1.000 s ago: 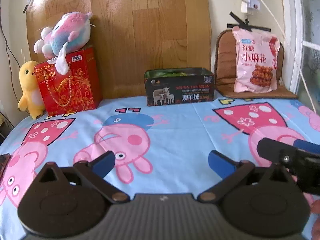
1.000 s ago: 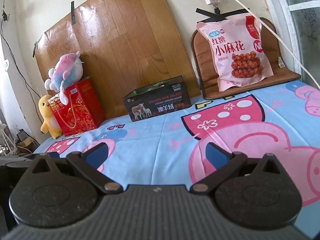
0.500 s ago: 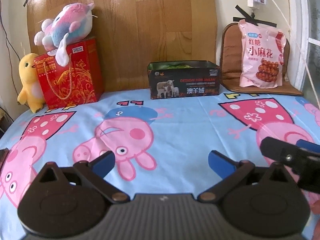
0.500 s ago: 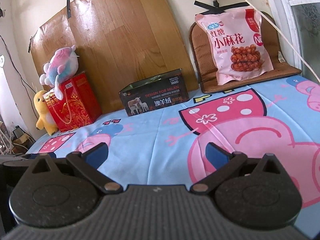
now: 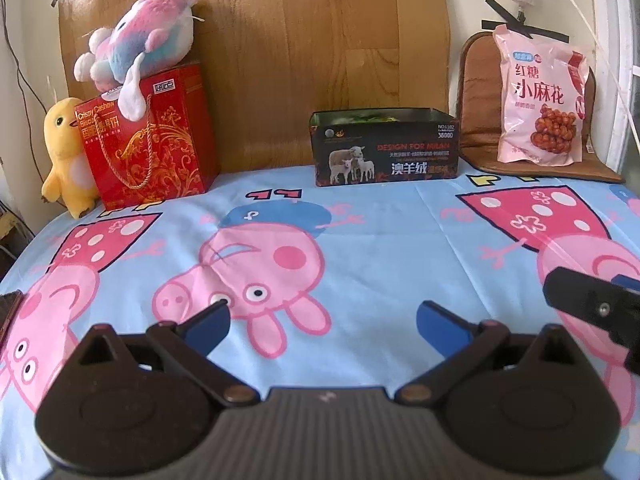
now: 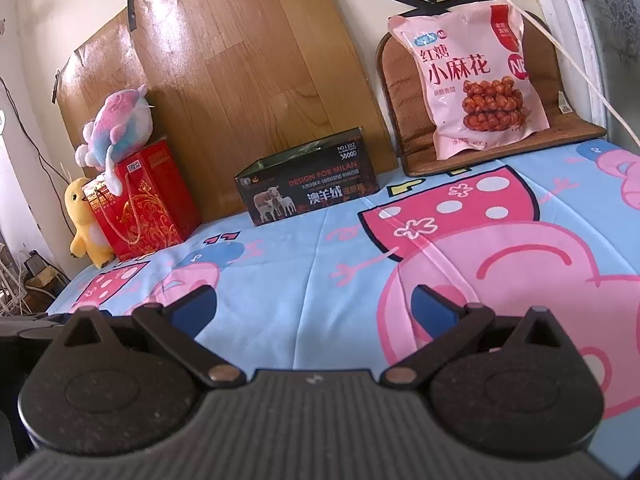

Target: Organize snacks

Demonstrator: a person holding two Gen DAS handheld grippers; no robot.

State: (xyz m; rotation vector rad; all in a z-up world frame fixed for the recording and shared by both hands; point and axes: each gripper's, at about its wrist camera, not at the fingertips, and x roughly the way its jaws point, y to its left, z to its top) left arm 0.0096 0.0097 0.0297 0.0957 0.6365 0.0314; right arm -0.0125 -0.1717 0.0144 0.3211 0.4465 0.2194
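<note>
Both views nearer the black tin (image 5: 384,148), green contents inside, both grippers' fingers spread, empty.

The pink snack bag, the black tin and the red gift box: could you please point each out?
pink snack bag (image 6: 468,80), right wrist view, front panel.
black tin (image 5: 386,154), left wrist view, front wall.
red gift box (image 5: 152,140), left wrist view, front face.

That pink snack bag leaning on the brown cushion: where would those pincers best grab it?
Probably the flat top seam of the pink snack bag, coming from the front and slightly above. The bag stands nearly upright against the brown cushion, so its thin sealed top edge is free, while its puffy middle looks too thick. The open right gripper is nearer.
</note>
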